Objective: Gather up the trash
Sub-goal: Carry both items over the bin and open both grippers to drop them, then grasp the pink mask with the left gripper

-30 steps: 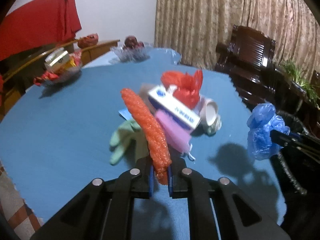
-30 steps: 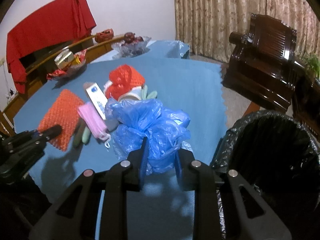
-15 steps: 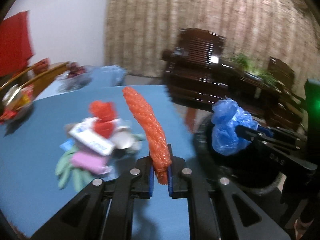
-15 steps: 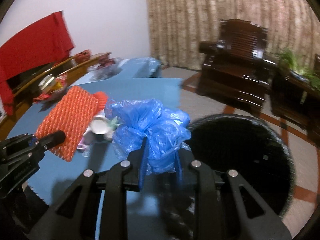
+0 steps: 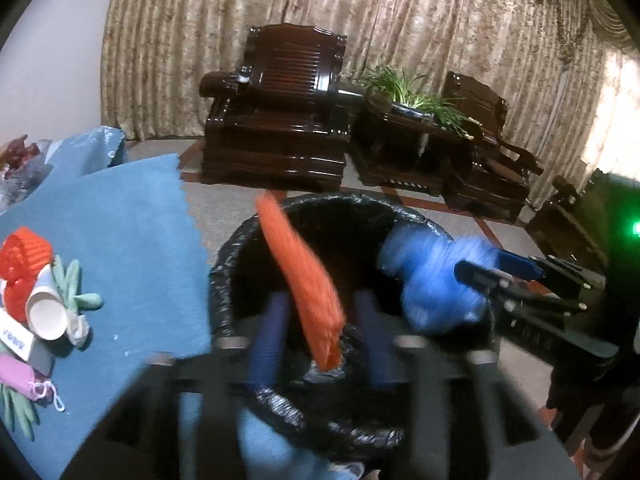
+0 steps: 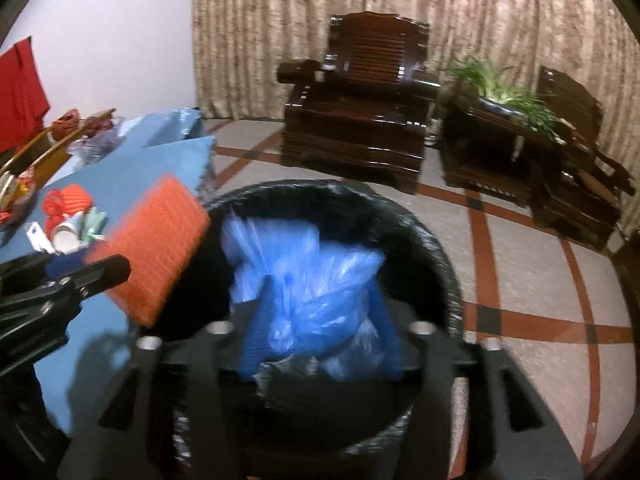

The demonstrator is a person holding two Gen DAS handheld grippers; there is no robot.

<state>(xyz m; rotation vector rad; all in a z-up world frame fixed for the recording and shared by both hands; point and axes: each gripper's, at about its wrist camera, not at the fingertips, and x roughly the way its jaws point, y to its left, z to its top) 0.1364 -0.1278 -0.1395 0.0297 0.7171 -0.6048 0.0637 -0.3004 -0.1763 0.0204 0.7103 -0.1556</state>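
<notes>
Both grippers hang over the black-lined trash bin (image 5: 224, 280) (image 6: 444, 264) beside the blue table. My left gripper (image 5: 320, 332) is open, its jaws spread, and the orange foam net (image 5: 304, 280) (image 6: 152, 252) drops loose between them, blurred. My right gripper (image 6: 316, 332) is open too, and the blue plastic bag (image 6: 312, 292) (image 5: 432, 284) slides down between its fingers over the bin mouth. More trash lies on the table: a red net (image 5: 22, 264), a paper cup (image 5: 46, 316), a white box (image 5: 16, 340), a pink item (image 5: 16, 376) and green gloves (image 5: 76, 292).
The blue table (image 5: 132, 240) edge lies left of the bin. Dark wooden armchairs (image 5: 280, 120) (image 6: 360, 120) and a plant table (image 6: 504, 112) stand on the tiled floor before the curtain. Bowls sit at the table's far end (image 6: 92, 136).
Both grippers swung from the table to over the bin. Their jaws opened, and the orange net and the blue bag came loose and are falling.
</notes>
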